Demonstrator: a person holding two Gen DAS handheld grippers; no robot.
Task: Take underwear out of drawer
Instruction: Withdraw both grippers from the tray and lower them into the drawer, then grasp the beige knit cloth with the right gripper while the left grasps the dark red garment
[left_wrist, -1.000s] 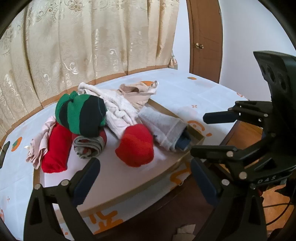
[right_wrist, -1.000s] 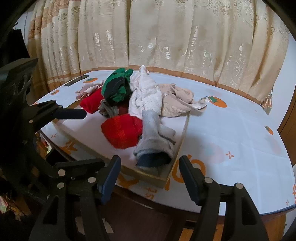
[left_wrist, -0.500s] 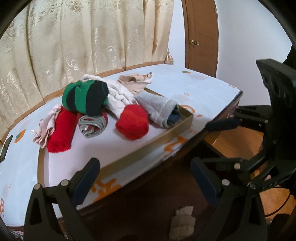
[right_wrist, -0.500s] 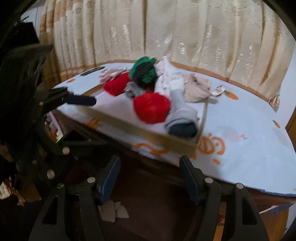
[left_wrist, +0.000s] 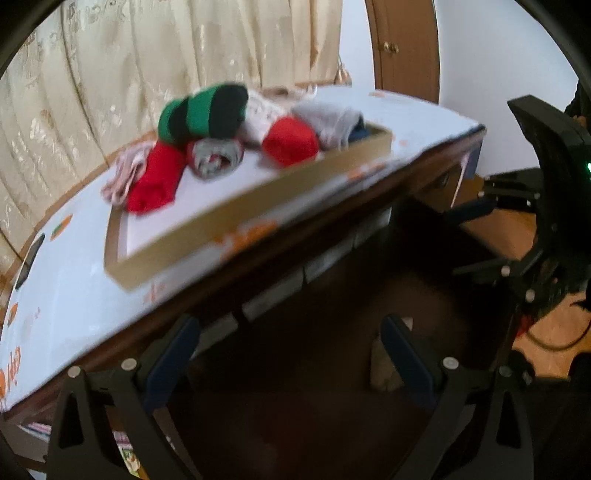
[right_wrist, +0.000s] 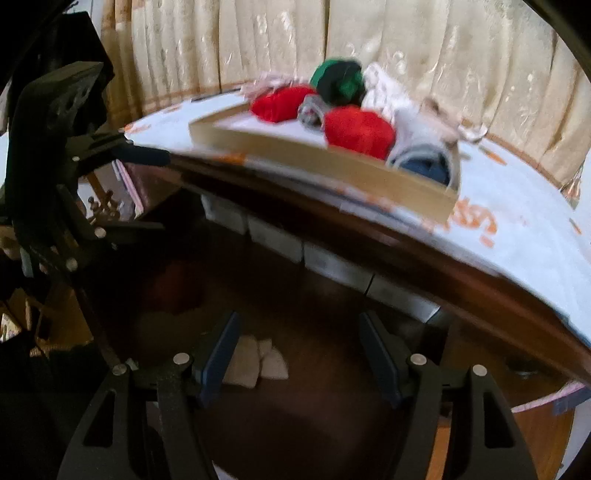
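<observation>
both views blurred. shallow tan cardboard drawer tray (left_wrist: 255, 201) sits on the white table cover with orange prints (left_wrist: 74, 295), close to the table's dark wooden front edge (left_wrist: 295, 236). the tray holds a pile of rolled garments, bunched toward its far end; near end of the tray floor is bare white.

garments in the tray: green-and-black striped roll (left_wrist: 203, 110) on top of the heap; long red roll (left_wrist: 157, 181) at its left, partly over the tray's far rim; round red roll (left_wrist: 290, 140) nearer the front wall; small grey roll with red trim (left_wrist: 214, 157) between the two reds; grey fold around a dark blue piece (left_wrist: 338, 123) at the right end; white knitted fabric (left_wrist: 258, 114) behind. pale pink cloth (left_wrist: 123, 177) hangs outside the tray on the cover. which of these is underwear: cannot tell.

left gripper (left_wrist: 290, 354): blue-padded fingers spread wide, nothing between them, hanging below the table edge over the dark space underneath. apart from the tray.

right gripper (right_wrist: 299, 354): jaws spread, empty, also below the table edge, facing the dark under-table area. pale scraps (right_wrist: 258, 360) lie on the floor beyond it. from this side the tray's front wall (right_wrist: 332, 162) is seen edge-on, with the round red roll (right_wrist: 358, 131) and blue-cored fold (right_wrist: 424, 162) just behind it.

cream embroidered curtain (right_wrist: 332, 44) behind the table; brown door (left_wrist: 402, 48) at right in the left view.
</observation>
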